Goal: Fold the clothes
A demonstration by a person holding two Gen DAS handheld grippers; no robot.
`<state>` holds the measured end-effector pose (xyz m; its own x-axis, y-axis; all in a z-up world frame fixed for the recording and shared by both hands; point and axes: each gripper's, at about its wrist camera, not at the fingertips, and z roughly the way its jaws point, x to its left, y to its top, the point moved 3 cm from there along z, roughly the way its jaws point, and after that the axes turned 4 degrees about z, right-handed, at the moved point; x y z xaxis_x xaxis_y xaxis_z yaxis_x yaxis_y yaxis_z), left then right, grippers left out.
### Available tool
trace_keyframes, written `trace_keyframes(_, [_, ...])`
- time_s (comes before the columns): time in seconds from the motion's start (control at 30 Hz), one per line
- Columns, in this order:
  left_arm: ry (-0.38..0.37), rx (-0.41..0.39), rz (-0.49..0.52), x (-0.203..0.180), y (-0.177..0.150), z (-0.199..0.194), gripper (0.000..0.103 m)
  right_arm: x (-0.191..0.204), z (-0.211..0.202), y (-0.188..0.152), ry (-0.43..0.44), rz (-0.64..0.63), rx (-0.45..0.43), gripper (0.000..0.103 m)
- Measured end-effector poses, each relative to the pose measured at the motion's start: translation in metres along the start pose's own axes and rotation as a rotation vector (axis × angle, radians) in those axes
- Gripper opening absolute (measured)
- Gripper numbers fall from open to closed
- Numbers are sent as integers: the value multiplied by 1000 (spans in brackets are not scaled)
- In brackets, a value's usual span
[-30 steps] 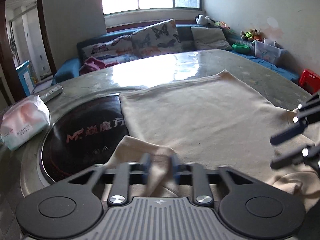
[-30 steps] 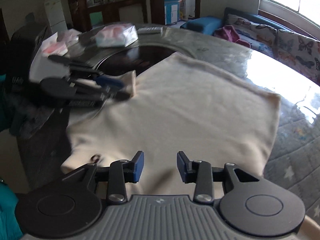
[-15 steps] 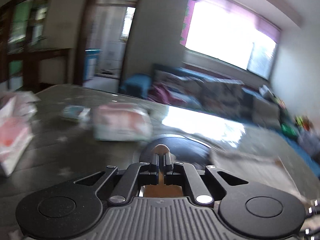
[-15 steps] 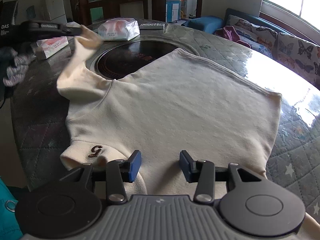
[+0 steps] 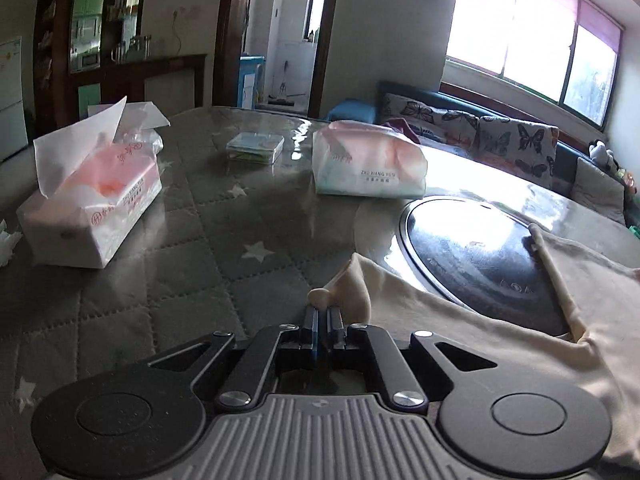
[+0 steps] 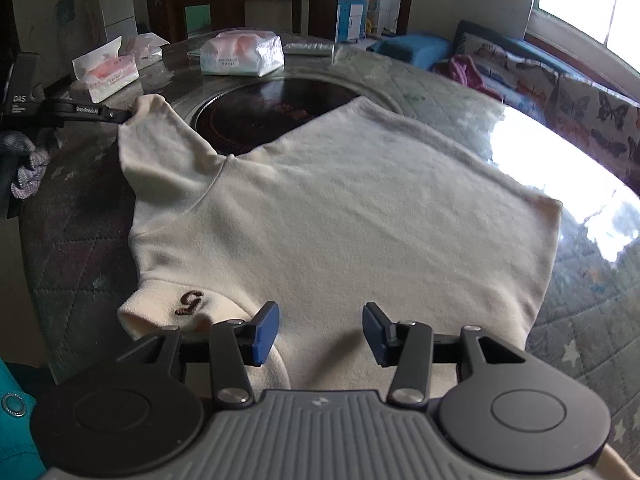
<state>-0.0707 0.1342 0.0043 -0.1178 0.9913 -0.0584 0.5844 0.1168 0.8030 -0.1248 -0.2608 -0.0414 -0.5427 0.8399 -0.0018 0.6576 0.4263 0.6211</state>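
A cream sweater [image 6: 340, 220] lies flat on the round table, its collar with a brown emblem [image 6: 190, 303] nearest the right wrist camera. My left gripper [image 5: 322, 312] is shut on the cuff of the left sleeve [image 6: 160, 140], which is stretched out sideways over the table's quilted cover. In the right wrist view that gripper [image 6: 120, 114] shows at the far left, pinching the cuff tip. My right gripper [image 6: 320, 332] hovers over the sweater beside the collar. Its jaws are opening, with only flat cloth below them and nothing pressed between the pads.
A black round hob [image 5: 480, 256] is set into the table [image 5: 180, 272], partly under the sweater. An open tissue box [image 5: 92, 204], a soft tissue pack [image 5: 368, 166] and a small flat box [image 5: 254, 147] stand beyond. A sofa [image 6: 580, 92] runs under the window.
The left gripper lifted the sleeve off the sweater's body and carried it out to the left until it lay stretched. The right gripper stayed in place and its jaws widened.
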Motion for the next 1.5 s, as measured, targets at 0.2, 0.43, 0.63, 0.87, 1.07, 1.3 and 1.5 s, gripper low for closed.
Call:
trace_keyframes(0.2, [27, -5, 30, -4, 5, 5, 5, 16, -1, 0, 53, -40, -3, 47])
trace_keyframes(0.43, [62, 5, 40, 0, 8, 14, 8, 33, -5, -8, 56, -135, 22, 47])
trace_keyframes(0.63, [107, 0, 14, 2, 12, 8, 16, 36, -16, 0, 67, -99, -45, 47])
trace_keyframes(0.87, [-63, -48, 78, -46, 15, -31, 15, 58, -4, -6, 124, -169, 0, 45])
trace_keyframes(1.07, [-342, 11, 176, -115, -9, -43, 13, 61, -5, -10, 132, -172, 11, 45])
trace_keyframes(1.3, [-347, 58, 247, -132, -32, -36, 12, 60, -7, -12, 140, -173, 17, 45])
trace_keyframes(1.5, [-282, 56, 279, -116, -32, -38, 13, 51, -15, -4, 145, -126, -39, 45])
